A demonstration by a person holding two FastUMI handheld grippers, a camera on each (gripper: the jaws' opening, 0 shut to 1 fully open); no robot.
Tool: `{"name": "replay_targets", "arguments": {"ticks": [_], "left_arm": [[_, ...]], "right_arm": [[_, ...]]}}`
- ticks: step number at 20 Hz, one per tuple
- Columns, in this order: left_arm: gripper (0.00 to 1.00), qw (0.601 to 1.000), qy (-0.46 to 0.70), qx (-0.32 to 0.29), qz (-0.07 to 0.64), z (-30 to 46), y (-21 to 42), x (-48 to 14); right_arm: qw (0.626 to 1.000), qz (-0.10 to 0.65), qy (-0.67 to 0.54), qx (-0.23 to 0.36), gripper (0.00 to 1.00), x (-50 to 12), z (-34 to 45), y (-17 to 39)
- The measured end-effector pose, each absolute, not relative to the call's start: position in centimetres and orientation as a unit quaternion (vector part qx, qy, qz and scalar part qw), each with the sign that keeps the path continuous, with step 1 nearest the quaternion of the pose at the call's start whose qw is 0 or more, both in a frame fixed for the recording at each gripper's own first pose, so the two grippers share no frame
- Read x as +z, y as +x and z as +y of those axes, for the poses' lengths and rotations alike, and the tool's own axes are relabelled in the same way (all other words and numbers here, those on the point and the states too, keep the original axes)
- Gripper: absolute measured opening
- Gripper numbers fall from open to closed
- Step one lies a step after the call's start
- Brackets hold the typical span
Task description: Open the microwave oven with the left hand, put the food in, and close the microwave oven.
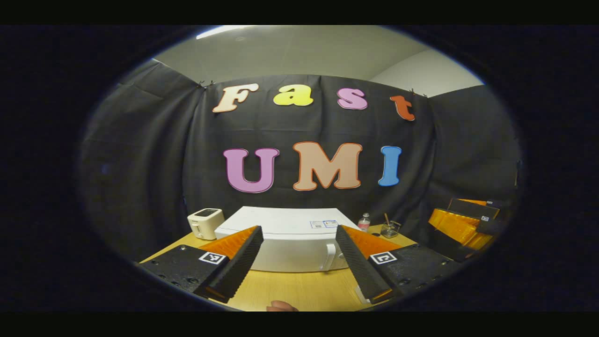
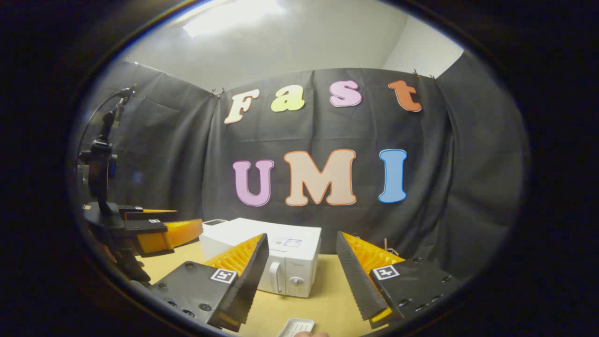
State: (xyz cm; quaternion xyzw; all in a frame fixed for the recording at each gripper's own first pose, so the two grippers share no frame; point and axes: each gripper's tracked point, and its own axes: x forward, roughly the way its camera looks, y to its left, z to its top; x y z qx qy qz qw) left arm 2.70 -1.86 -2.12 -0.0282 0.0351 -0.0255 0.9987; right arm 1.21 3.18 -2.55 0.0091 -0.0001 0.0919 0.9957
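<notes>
The white microwave [image 1: 290, 243] is seen shut on the surface [image 1: 299, 290], just ahead of the left gripper [image 1: 299, 262], whose fingers are held wide apart.

Both views are lit from above by a ceiling light [image 2: 229, 16], which is blown out to white glare in the right gripper view. Straight lines are bowed by fisheye distortion, and the rims are darkened and softened. The microwave oven [image 1: 290, 241] and the wooden surface [image 1: 304, 290] are evenly lit, with only faint shadows cast.
</notes>
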Motion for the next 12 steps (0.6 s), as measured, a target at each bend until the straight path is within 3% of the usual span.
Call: {"name": "replay_targets", "arguments": {"ticks": [2, 12], "left_arm": [[0.94, 0.999, -0.019, -0.020, 0.039, -1.3, 2.2, -2.1], [0.94, 0.998, -0.033, -0.032, 0.033, -1.6, 1.0, -1.2]], "right_arm": [[0.996, 0.000, 0.009, 0.090, 0.81, -2.4, 3.2, 1.3], [0.998, 0.003, 0.032, 0.060, 0.89, -1.9, 1.8, 1.3]]}}
